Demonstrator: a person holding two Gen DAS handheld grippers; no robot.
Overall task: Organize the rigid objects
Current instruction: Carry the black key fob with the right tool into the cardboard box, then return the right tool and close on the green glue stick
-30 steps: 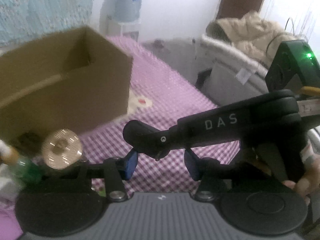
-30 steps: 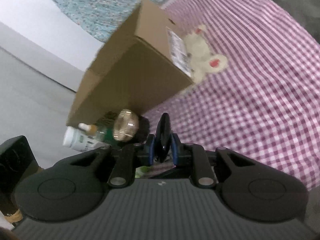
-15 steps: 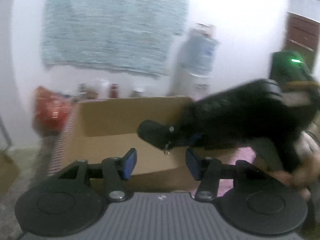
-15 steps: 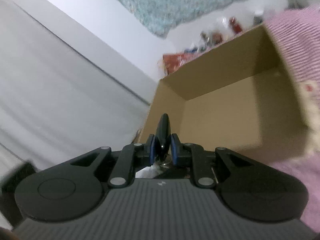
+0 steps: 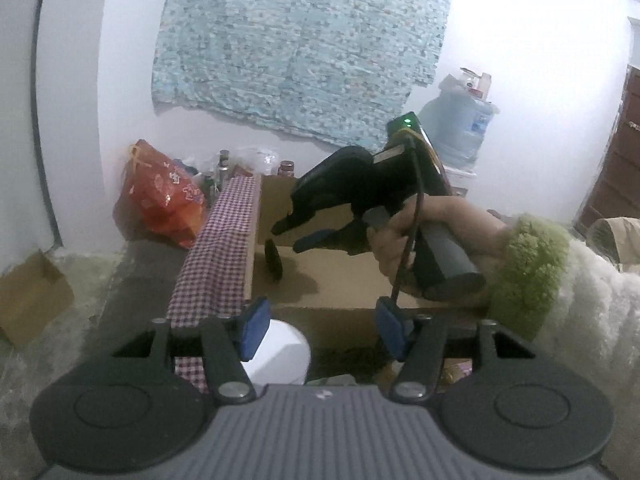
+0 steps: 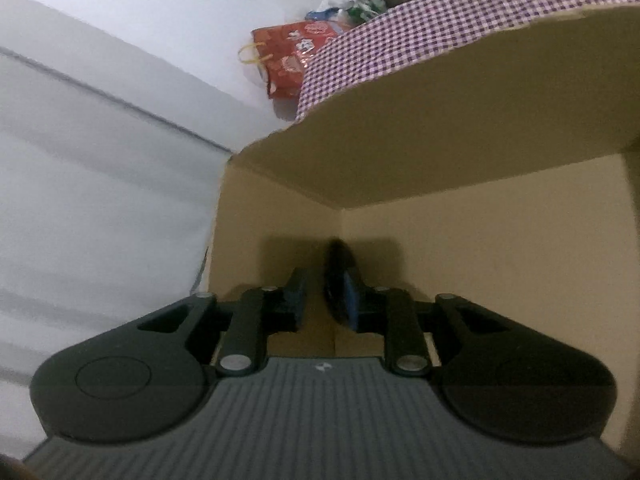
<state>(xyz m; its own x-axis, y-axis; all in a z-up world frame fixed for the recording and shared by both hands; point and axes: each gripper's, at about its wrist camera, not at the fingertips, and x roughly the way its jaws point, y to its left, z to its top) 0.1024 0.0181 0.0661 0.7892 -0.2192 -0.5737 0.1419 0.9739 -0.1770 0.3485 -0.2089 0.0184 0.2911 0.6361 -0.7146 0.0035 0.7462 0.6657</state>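
My left claw (image 5: 318,330) stands half-wide and has just been opening, nothing between its pads; a white lid (image 5: 280,354) lies below it. Beyond, my right claw (image 6: 326,300) reaches into the cardboard box (image 6: 460,168), jaws just parting, the dark flat object (image 6: 338,280) leaning on its right pad. Behind the box sits a red bag (image 5: 160,196).

The box (image 6: 460,152) is made of matt brown cardboard; the checked cover (image 5: 218,248) is woven cloth; the sleeve (image 5: 568,320) is fleecy.
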